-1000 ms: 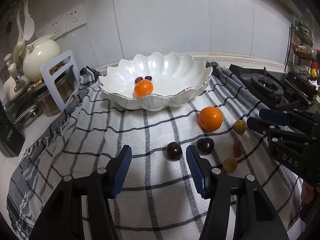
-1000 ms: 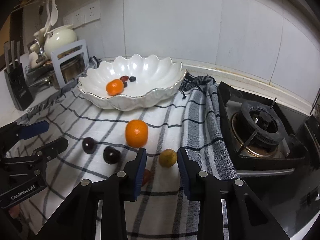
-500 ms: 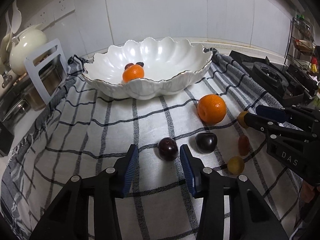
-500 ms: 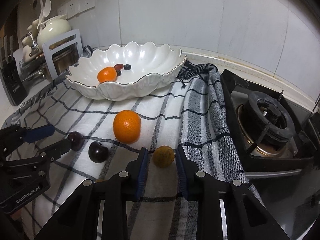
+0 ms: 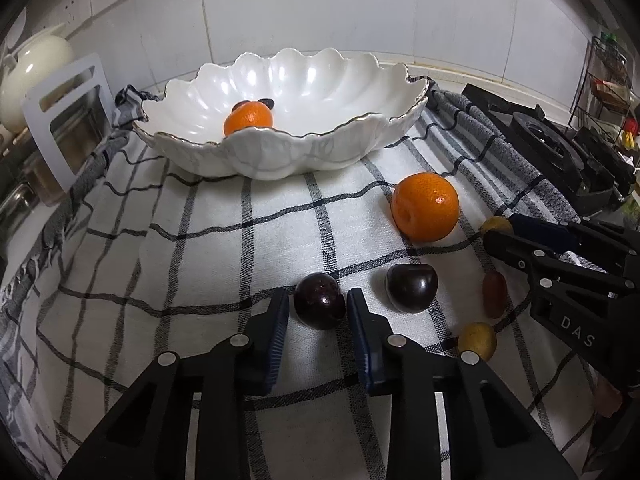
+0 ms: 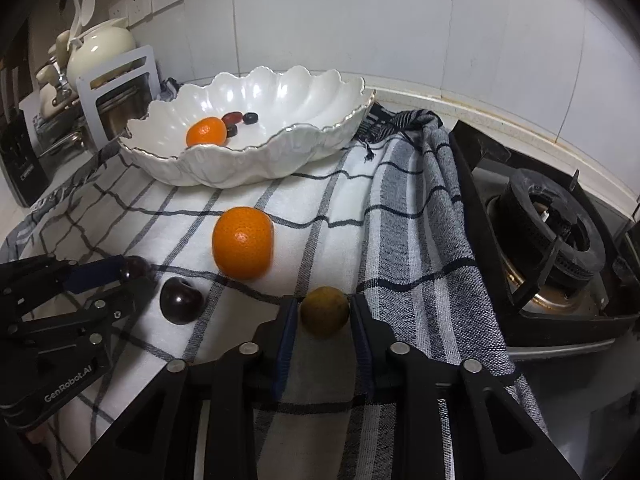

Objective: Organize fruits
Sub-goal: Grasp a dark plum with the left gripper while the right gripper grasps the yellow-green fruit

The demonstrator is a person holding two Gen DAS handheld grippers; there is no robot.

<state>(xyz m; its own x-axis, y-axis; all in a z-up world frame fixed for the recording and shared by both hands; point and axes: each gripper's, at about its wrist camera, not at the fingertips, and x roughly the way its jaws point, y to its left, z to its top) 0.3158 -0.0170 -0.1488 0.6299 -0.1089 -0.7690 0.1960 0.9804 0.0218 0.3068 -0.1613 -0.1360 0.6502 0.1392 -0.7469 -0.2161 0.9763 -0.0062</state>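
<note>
- Left gripper, black frame with blue ribbed pads, brackets the dark purple round plum lying on the white cotton cloth with black check lines; its jaws have just been closing, and the pads sit at the plum's sides, touching or a hair off. Judged as a grasp just being made, not yet firm.
- Right gripper, same build, straddles the small dull yellow-green round fruit at the edge of the cloth's grey striped border; jaws have just been narrowing too, pads flush to the fruit's flanks. Contact cannot be confirmed.
- Both tools point steeply down, so the pads meet each fruit at its widest part, low near the cloth.
- Waiting on the cloth: 1 large orange mandarin, 1 second dark plum with a stem dimple, 1 small reddish oblong fruit, 1 small yellow round fruit.
- White scalloped ceramic bowl with gilt rim stands at the cloth's far end, already holding 1 small orange mandarin and a few small dark fruits; it appears to be the collecting place.
- Black gas hob lies just right of the cloth.
- Risk, as judged: round fruit may roll out if pinched off-centre.
</note>
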